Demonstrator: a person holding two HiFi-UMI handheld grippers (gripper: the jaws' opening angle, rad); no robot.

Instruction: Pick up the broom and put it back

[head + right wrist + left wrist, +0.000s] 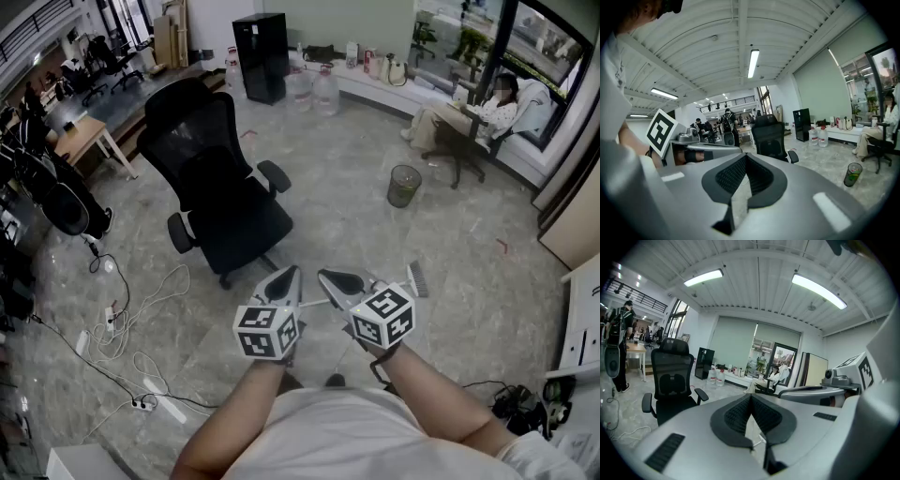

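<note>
While a black mesh office chair [220, 183] is standing on the grey stone floor [328, 187], a round wire bin [404, 186] is holding green-yellow litter. A pale-handled, grey-bristled broom [418, 278] is lying on the floor below the left gripper [296, 269] and right gripper [322, 274], whose jaws are both closing on nothing.

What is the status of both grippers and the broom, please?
Left gripper and right gripper shut, empty. Broom on floor below them, not held. Office chair ahead, to the left.

Left tongs [294, 271], right tongs [323, 275] grey; black-white marker cubes [266, 330]; white shirt [328, 431].
</note>
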